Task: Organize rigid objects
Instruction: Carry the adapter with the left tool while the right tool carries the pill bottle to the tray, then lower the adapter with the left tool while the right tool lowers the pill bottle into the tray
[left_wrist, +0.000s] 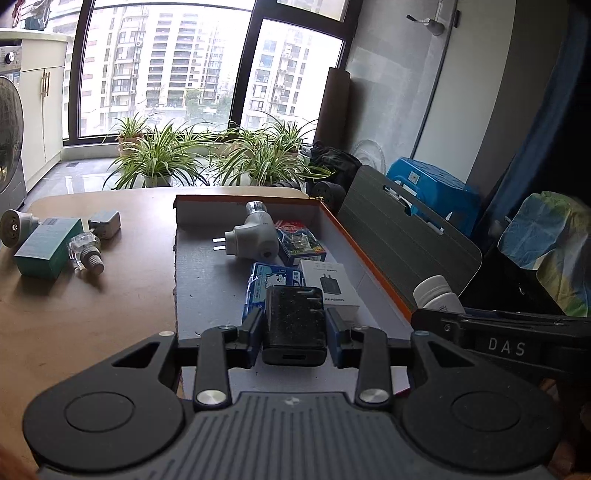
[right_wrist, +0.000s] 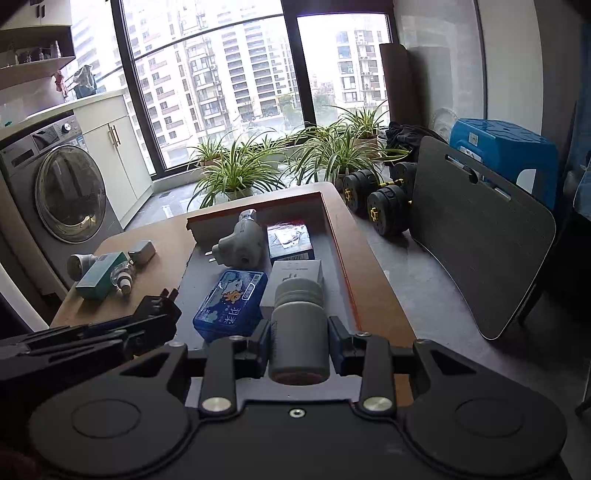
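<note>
My left gripper (left_wrist: 294, 325) is shut on a black charger (left_wrist: 293, 321) and holds it over the near end of the grey tray (left_wrist: 207, 280) with an orange rim. My right gripper (right_wrist: 298, 332) is shut on a white bottle (right_wrist: 298, 325), above the tray's (right_wrist: 186, 273) near right part. In the tray lie a white plug adapter (left_wrist: 255, 236), a dark card box (left_wrist: 301, 240), a blue case (right_wrist: 231, 304) and a white charger box (left_wrist: 330, 282). The bottle also shows in the left wrist view (left_wrist: 437, 293).
On the wooden table (left_wrist: 85, 314) left of the tray lie a teal box (left_wrist: 48, 245), a clear bottle (left_wrist: 86, 251), a grey box (left_wrist: 105, 223) and a round white adapter (left_wrist: 14, 227). Dumbbells (right_wrist: 376, 201), a dark board (right_wrist: 476, 236) and potted plants (right_wrist: 236, 173) stand beyond.
</note>
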